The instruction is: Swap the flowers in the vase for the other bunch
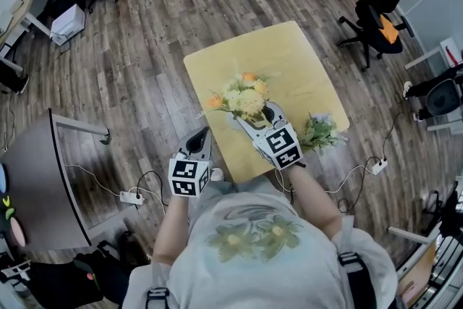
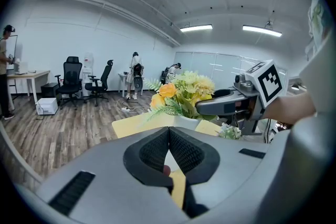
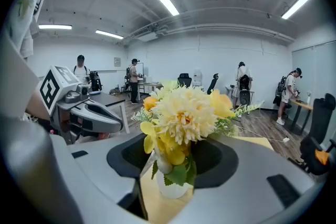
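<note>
Right gripper view is showing the right gripper (image 3: 173, 157) gaping loosely around the yellow flowers (image 3: 184, 113) mid-frame, left gripper (image 2: 169, 132) sitting shut, empty.

Shirt: I am wearing a pale grey short-sleeved T-shirt (image 1: 217, 257), with a green and yellow flower print (image 1: 253, 236) spreading across its front.
Straps: I am carrying a dark left strap (image 1: 155, 296) and a dark right strap (image 1: 356, 273), each with a grey buckle, on either side of the flower print.
Left gripper (image 1: 197, 138): it is showing a smooth grey shell, black ribbed pads (image 2: 185, 150) and a dark slot.
Right gripper (image 1: 259, 116): it is showing the same grey shell, with a black recess.
Cubes: the left cube (image 1: 189, 178) and right cube (image 1: 281, 146), ahead of the flower print, are showing black square markers on white.
</note>
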Demonstrator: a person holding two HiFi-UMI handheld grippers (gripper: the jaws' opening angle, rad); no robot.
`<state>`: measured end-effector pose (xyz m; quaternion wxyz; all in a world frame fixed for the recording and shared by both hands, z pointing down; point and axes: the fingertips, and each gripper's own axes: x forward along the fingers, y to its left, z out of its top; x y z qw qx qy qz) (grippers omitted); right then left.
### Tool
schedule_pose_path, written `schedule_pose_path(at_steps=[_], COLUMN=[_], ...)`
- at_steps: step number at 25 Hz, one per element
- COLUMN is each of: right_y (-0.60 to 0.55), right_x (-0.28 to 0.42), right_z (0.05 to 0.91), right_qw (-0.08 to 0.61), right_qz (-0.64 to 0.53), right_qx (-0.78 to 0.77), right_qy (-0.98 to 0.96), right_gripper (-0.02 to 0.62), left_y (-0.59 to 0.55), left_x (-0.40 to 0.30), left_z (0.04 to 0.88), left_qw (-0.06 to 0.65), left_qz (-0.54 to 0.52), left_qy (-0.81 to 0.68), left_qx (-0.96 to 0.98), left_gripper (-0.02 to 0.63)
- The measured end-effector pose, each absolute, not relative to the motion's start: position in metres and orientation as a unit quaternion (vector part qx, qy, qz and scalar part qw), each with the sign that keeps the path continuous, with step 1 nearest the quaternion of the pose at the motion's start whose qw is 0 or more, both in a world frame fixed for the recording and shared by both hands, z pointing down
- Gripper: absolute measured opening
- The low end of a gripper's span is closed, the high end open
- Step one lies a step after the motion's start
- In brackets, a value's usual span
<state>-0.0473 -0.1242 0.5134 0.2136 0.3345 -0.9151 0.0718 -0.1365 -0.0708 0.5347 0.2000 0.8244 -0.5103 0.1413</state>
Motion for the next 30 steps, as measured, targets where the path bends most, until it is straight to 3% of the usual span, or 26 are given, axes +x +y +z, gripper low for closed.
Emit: schedule_pose_path(at_steps=[5, 24, 30], right_y=[-0.115, -0.085, -0.075], right_x=[-0.04, -0.007, -0.006], right_z=[0.514, 0.52, 0.529], right_qw=[0.233, 0.205, 0.212], right_qz=[0.086, 0.136, 0.151], right_qx=[0.342, 0.36, 0.352], right_qy=[-0.906, -0.9, -0.899], right_gripper=[0.216, 0.215, 0.179], left_y=[-0.068, -0.065, -0.065], left_x=[-0.133, -0.113, -0.1], left_z=[0.537, 0.538, 0.539], left_qw=[0.2, 0.202, 0.197], left_qz=[0.142, 0.143, 0.15], left_qy=[-0.509, -0.481, -0.464], left_qx=[0.825, 0.841, 0.851], left_gripper=[0.015, 0.015, 0.015])
